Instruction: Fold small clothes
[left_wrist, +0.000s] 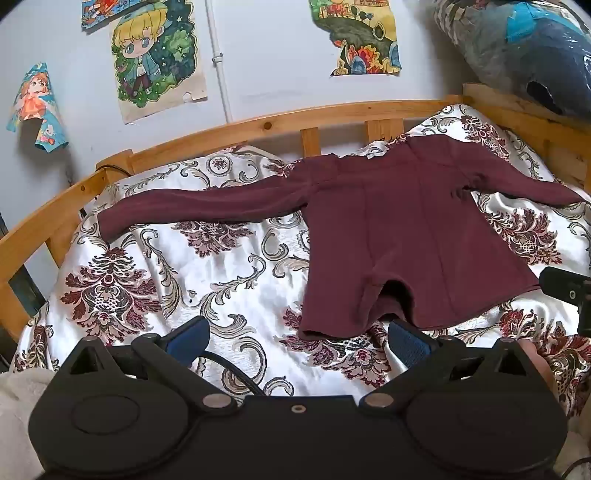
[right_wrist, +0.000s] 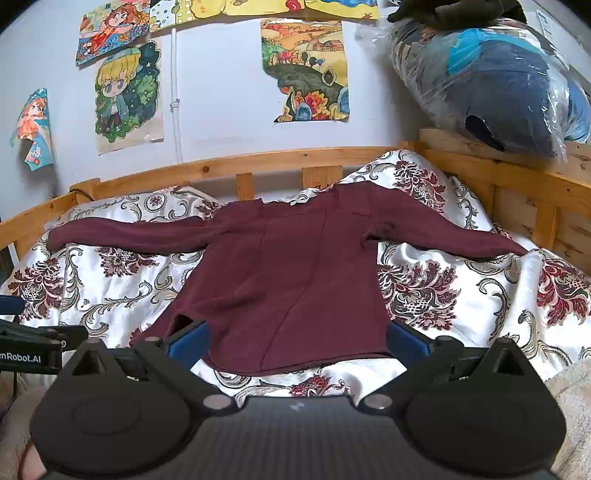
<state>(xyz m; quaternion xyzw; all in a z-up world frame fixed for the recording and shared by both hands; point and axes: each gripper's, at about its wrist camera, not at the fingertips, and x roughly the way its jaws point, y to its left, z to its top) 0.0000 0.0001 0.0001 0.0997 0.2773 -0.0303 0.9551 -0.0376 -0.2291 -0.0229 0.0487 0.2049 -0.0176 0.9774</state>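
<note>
A maroon long-sleeved top (left_wrist: 399, 229) lies spread flat on the patterned bed cover, both sleeves stretched out sideways, hem toward me. It also shows in the right wrist view (right_wrist: 295, 273). My left gripper (left_wrist: 299, 339) is open at the hem's left corner, its right finger touching the hem. My right gripper (right_wrist: 299, 336) is open with its blue-padded fingers (right_wrist: 188, 341) on either side of the hem's right part; the hem lies between them.
A white satin cover with maroon floral pattern (left_wrist: 166, 277) covers the bed. A wooden rail (left_wrist: 258, 122) runs along the back and sides. A plastic-wrapped bundle (right_wrist: 498, 77) sits on the right rail. Posters hang on the wall (right_wrist: 221, 110).
</note>
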